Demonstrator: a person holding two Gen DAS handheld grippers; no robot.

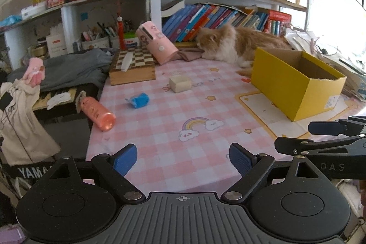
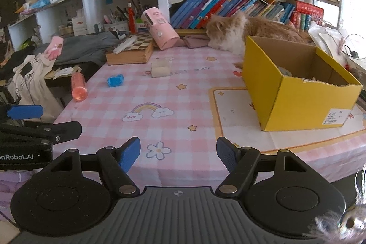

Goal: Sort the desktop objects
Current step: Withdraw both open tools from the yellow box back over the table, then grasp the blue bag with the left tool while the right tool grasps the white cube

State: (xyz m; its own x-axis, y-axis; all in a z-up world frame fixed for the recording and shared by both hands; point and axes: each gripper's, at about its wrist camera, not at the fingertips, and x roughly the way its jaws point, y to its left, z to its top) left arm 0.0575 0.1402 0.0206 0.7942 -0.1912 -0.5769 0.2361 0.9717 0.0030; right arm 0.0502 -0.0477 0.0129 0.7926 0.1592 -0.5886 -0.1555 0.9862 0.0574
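On the pink checked tablecloth (image 1: pixel 173 120) lie a pink bottle (image 1: pixel 97 112) on its side at the left edge, a small blue object (image 1: pixel 138 100) and a cream block (image 1: pixel 180 83). An open yellow box (image 1: pixel 297 81) stands at the right. The same things show in the right wrist view: bottle (image 2: pixel 79 86), blue object (image 2: pixel 115 81), block (image 2: pixel 160 69), box (image 2: pixel 297 88) with something inside. My left gripper (image 1: pixel 183 160) is open and empty at the table's near edge. My right gripper (image 2: pixel 178 154) is open and empty beside it.
An orange and white cat (image 1: pixel 231 44) lies behind the box. A chessboard box (image 1: pixel 132 68) and a leaning pink case (image 1: pixel 156 41) are at the back. Grey clothes (image 1: pixel 73 68) lie to the left. Bookshelves (image 1: pixel 217 17) rise behind.
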